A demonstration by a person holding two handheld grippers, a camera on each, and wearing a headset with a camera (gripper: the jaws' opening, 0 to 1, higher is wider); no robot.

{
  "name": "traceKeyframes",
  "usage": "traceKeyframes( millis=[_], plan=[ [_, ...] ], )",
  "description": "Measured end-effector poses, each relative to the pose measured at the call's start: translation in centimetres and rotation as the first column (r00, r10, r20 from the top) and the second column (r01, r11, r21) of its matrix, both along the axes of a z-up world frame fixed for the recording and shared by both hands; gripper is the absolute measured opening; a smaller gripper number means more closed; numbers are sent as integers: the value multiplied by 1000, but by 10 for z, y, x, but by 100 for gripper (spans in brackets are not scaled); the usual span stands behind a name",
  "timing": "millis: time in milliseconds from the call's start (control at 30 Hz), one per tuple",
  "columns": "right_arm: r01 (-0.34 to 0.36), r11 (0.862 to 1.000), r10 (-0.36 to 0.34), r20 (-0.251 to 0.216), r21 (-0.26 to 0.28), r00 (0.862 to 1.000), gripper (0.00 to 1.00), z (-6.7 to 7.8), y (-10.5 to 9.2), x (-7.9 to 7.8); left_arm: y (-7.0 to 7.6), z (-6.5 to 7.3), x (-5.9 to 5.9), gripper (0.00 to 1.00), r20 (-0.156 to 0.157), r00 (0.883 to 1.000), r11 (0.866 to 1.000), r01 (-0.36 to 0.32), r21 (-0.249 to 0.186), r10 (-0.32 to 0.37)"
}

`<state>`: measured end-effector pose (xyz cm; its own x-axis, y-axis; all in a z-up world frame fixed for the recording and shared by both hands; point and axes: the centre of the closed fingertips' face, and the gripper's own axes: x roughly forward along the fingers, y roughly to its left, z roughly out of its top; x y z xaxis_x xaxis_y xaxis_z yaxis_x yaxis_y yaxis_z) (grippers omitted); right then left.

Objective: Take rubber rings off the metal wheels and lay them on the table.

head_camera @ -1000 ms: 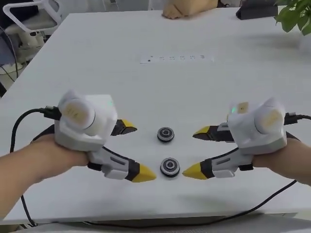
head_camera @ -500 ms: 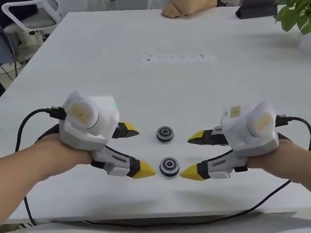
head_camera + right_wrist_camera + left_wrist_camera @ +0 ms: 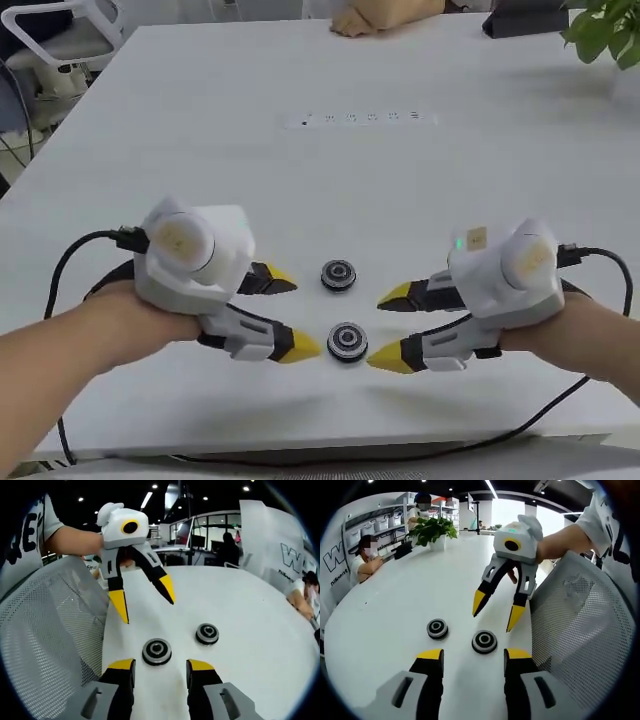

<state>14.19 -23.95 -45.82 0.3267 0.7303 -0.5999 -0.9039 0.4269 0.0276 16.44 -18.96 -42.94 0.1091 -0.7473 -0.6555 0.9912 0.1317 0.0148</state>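
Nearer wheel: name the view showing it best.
Right gripper view: the nearer wheel lies large, just ahead of that view's open jaws. Left gripper view shows it slightly smaller; head view, small, from above.

Surface [image 3: 420, 190]: plain white, no pattern. Socket strip [image 3: 360, 119]: white with dark dots. Wheel nearer the socket strip [image 3: 339, 275] and wheel farther from the socket strip [image 3: 347, 341]: black rubber rings [image 3: 332, 342] outside, silver metal inside, dark hub. Left gripper [image 3: 298, 314] and right gripper [image 3: 380, 326]: white housings, black fingers [image 3: 255, 338], yellow tips. Green light on the right gripper's housing. Cable [image 3: 60, 270]: black. Plant [image 3: 600, 30] beyond the socket strip: green. Chair mesh [image 3: 575, 630]: whitish-grey, fine perforated grid.
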Motion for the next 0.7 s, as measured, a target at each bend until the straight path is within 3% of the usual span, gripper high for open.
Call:
traceKeyframes(
  millis=[700],
  plan=[
    [7,1000,-6,-26,20,1000,35,-3,3,-1,-21,-15,-18,32,-39,998,998,58,12,-58]
  ],
)
